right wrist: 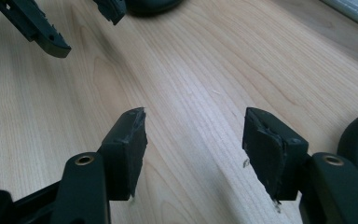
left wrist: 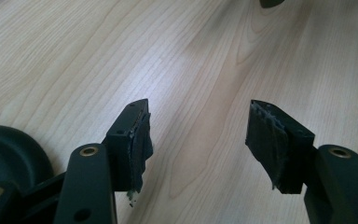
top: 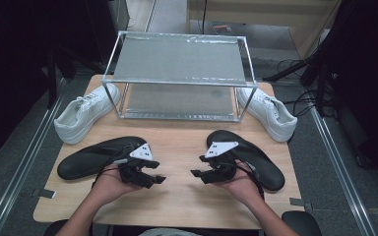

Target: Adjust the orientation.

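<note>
We hold the left gripper point(top: 158, 173) and right gripper point(top: 195, 173) released over the bench point(top: 177, 142), a black slipper point(top: 91, 158) just beside the left and another black slipper point(top: 261, 162) just beside the right

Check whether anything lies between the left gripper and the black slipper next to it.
Nothing visible does. The left gripper hangs open over bare table, and the left black slipper lies right beside that hand, on its outer side. The white shoe and the metal rack sit farther back.

A light wooden table point(top: 177, 196) stands on grey floor point(top: 10, 167); a metal shelf rack point(top: 177, 59) sits at its far edge, the surroundings dark.
</note>
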`<state>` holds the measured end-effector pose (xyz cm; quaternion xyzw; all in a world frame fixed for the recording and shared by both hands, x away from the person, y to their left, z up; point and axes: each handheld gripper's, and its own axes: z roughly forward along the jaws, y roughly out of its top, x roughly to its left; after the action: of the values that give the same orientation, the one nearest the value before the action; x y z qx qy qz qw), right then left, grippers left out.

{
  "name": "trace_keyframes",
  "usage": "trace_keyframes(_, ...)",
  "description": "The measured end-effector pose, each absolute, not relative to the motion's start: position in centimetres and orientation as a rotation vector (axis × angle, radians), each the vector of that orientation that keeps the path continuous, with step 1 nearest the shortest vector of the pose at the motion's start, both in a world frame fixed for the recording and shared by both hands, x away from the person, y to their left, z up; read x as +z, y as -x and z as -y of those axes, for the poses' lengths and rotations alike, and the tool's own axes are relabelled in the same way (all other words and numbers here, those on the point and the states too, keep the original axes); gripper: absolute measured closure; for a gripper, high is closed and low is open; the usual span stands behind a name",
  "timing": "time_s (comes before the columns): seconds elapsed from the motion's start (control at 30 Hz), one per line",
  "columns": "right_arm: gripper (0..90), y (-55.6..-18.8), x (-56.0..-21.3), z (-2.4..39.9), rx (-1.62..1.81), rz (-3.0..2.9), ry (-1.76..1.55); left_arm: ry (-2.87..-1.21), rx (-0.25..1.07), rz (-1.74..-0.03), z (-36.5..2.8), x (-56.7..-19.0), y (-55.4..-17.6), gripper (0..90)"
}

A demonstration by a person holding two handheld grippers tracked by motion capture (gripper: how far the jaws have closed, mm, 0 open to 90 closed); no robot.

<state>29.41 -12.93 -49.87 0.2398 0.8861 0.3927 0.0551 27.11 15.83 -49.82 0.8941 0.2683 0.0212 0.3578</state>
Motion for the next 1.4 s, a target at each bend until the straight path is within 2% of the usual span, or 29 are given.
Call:
trace_keyframes(0.83,41.0,-30.3,-49.8,13.2,1.181,-2.703,-0.746,-2.249,0.062,-0.802,-19.6,-48.9,-27.1,41.2)
trace_keyframes(1.4,42.0,-30.6,-49.9,12.4,1.186,-2.743,-0.729,-2.216,0.136,-0.921,-23.4,-47.7,-26.5,41.7)
